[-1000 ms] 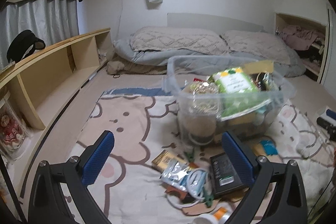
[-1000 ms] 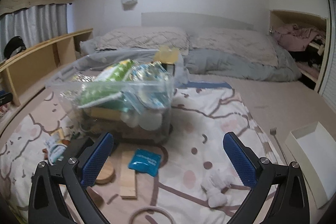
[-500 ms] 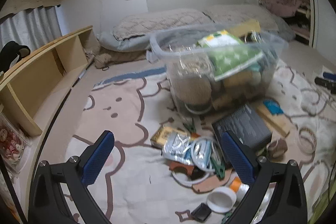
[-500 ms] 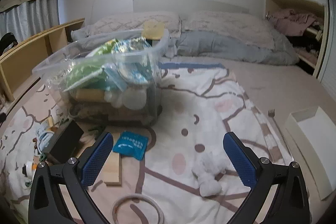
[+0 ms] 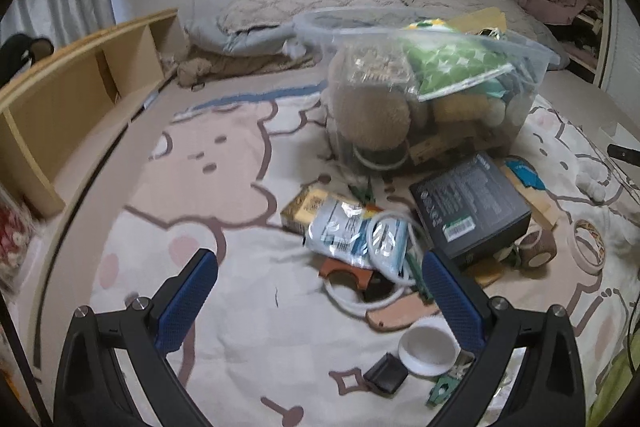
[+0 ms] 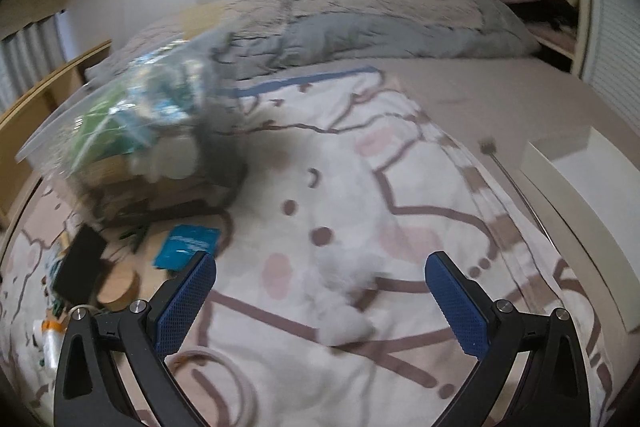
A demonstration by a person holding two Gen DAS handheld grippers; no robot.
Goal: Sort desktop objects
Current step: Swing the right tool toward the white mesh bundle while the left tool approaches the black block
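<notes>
The clear bin is already sitting full on the blanket, but a black box, packets and a white cap are still lying loose in front. Both hand-held grippers, left and right, are staying wide and holding nothing, now tipping lower toward the mess than a second ago

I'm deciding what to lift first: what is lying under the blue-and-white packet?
The blue-and-white packet overlaps a yellow box at its far edge and a brown piece at its near edge. Whatever lies beneath its middle is covered.
</notes>
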